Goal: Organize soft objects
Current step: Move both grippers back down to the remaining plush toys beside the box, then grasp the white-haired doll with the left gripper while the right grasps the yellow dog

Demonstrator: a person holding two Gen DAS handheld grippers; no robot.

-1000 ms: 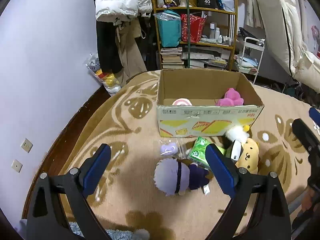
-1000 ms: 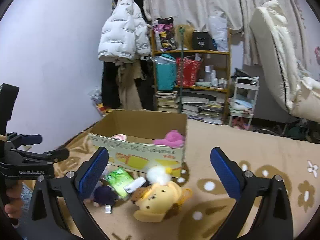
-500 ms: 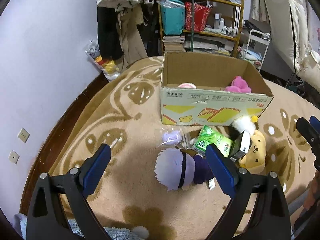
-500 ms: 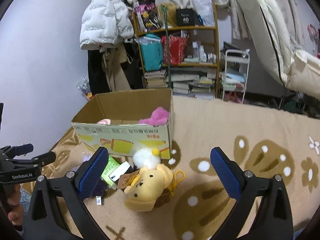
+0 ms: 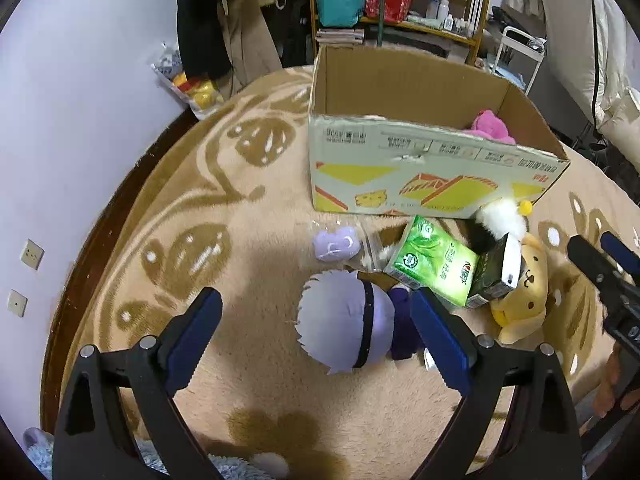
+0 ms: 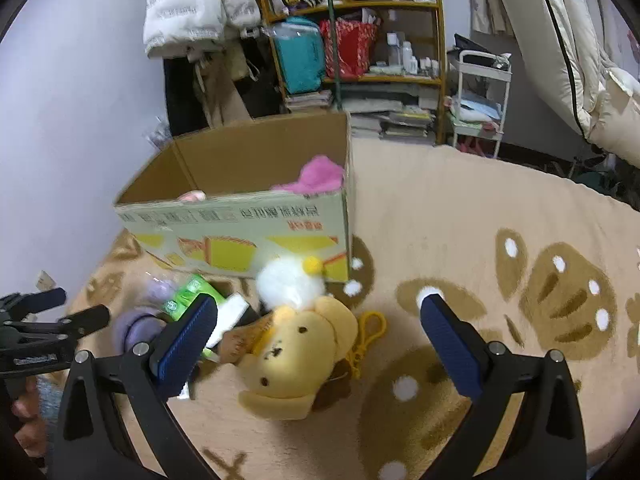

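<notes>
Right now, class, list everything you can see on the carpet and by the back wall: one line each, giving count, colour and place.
Open cardboard box: one, brown with yellow print, on carpet.
Pink plush toy: one, inside box, right end.
White-haired purple plush doll: one, between left gripper's fingers.
Yellow plush dog: one, before the box.
White pom-pom plush: one, against box front.
Green tissue pack: one, beside doll.
Lilac soft toy in clear bag: one, before the box.
Beige patterned carpet: one, underneath.
Wooden shelf: one, cluttered, back wall.
White puffer jacket: one, hanging.
Left gripper: open.
Right gripper: open, over dog.
</notes>
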